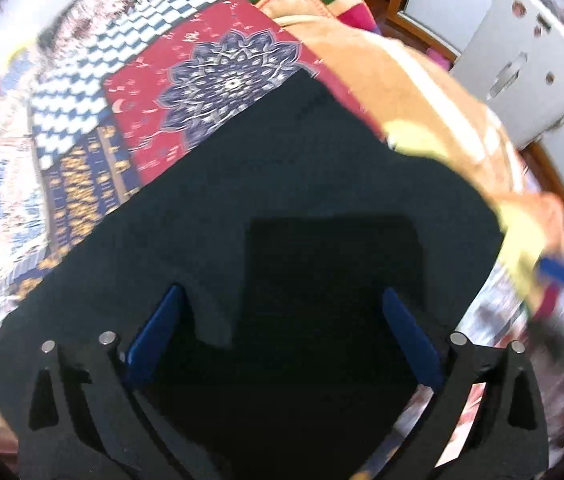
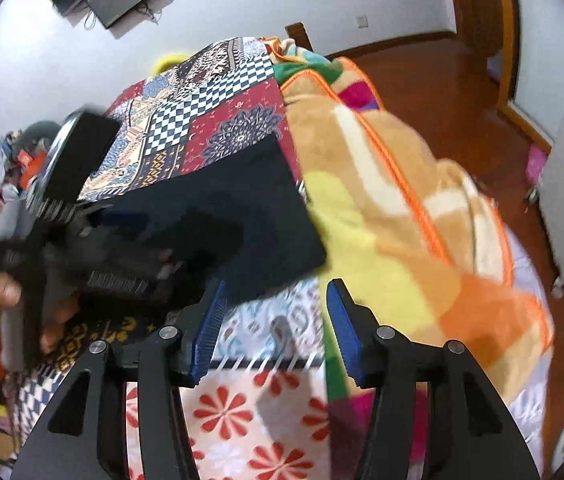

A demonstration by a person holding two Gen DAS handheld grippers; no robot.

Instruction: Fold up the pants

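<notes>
The dark pants point(image 1: 282, 208) are lying folded on the patchwork bedspread point(image 1: 82, 120), in the middle of the left view. The left gripper point(image 1: 282, 308) is hanging over them with its blue fingers point(image 1: 154, 332) spread wide, holding nothing. A fuzzy blanket point(image 2: 402, 200) is sitting at 3 o'clock from the pants. In the right view, the right gripper point(image 2: 276, 308) is open too, and empty. The pants point(image 2: 250, 208) are at 11 o'clock from it, and the left gripper point(image 2: 94, 240), blurry, is at 9 o'clock.
</notes>
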